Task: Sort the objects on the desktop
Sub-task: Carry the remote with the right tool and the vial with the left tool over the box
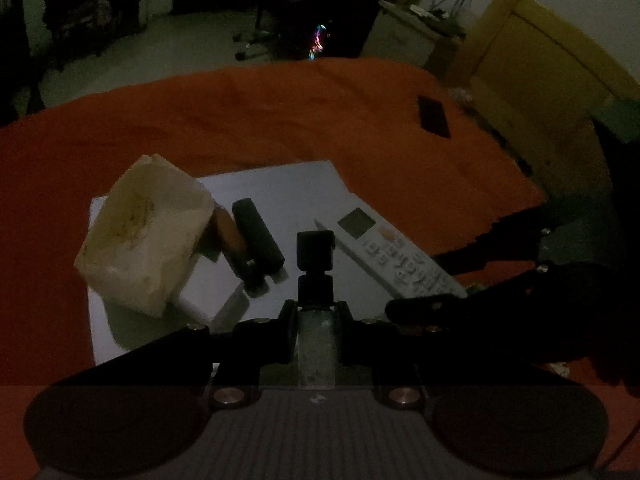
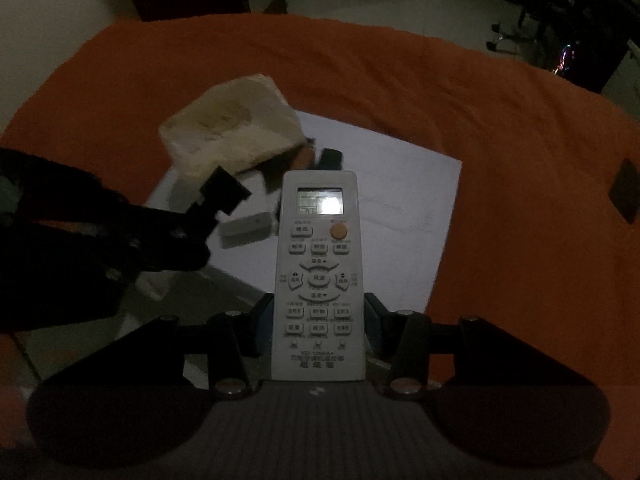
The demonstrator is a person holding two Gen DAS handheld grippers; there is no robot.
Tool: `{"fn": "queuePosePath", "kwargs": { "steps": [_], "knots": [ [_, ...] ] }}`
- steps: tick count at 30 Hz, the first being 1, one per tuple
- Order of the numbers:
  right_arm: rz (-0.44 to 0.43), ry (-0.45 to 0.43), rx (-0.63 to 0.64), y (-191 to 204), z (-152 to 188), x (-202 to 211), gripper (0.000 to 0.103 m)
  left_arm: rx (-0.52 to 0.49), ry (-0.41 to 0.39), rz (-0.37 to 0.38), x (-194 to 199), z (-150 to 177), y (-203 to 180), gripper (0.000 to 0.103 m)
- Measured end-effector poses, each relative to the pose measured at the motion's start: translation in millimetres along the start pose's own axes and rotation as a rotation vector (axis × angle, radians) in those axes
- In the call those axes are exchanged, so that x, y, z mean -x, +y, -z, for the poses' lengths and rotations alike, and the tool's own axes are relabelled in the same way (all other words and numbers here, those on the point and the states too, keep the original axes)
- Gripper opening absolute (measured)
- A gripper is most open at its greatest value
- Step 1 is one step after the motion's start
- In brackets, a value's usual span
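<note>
Tissue pack [image 1: 146,232] hides most of orange object [image 1: 229,231]; remote [image 2: 318,280] base behind housing.

Matt orange cloth [image 2: 400,92], smooth white paper [image 2: 400,184], seemingly plastic remote [image 2: 318,280].

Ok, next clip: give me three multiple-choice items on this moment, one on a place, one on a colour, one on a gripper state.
1. The tissue pack lies:
A. on the white sheet
B. on the floor
C. on a chair

2. The cloth covering the table is:
A. green
B. orange
C. white

3. The right gripper is:
A. wide open, holding nothing
B. shut on the remote
C. out of view

Answers: A, it rests on the white sheet; B, orange shows all around the sheet; B, both fingers press the sides of the remote.
</note>
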State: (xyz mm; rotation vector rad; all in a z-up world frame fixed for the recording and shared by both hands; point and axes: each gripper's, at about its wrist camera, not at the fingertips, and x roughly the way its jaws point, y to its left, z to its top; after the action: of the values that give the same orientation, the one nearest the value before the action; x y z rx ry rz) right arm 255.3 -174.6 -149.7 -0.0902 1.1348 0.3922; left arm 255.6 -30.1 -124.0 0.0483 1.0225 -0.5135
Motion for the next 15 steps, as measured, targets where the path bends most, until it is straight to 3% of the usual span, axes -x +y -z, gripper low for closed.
{"fn": "queuePosePath", "kwargs": {
  "steps": [7,15],
  "knots": [
    [-0.055,-0.024,-0.007,21,20,26,0.049,0.033,-0.013,-0.001,28,25,-7,0.015],
    [-0.105,0.032,-0.008,37,54,33,0.049,0.048,0.003,0.012,47,60,-17,0.015]
  ]
}}
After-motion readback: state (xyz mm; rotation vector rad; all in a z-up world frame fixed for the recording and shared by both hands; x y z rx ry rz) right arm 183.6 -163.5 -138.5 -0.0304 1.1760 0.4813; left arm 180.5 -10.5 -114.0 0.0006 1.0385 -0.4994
